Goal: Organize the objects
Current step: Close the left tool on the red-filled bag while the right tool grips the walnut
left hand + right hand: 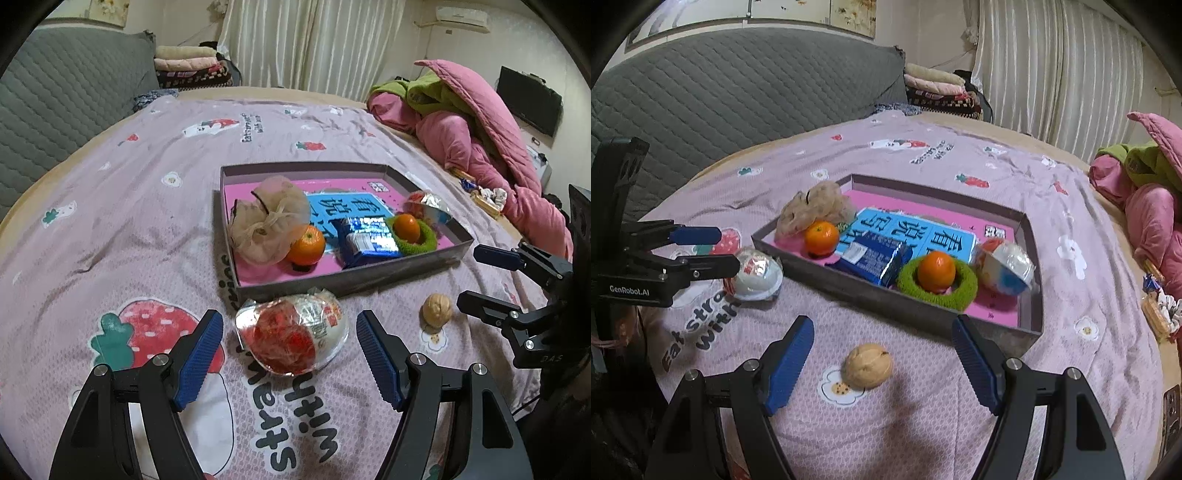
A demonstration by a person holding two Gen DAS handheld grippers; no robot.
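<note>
Left gripper (290, 354) wide open, holding nothing, fingers either side of the foil-wrapped snack cup (291, 334) on the bedsheet (110, 206) just in front of the tray (354, 286); right gripper (882, 363) also wide open and empty, straddling the walnut (867, 364). Risks: the crinkly cup could squirt out or crush if squeezed off-centre, and the round walnut could roll on the soft sheet. The tray's near wall blocks a straight slide-in, and the tray is already crowded: two oranges (306, 244), mesh pouch (267, 223), blue packet (365, 240), another cup (1006, 267).
</note>
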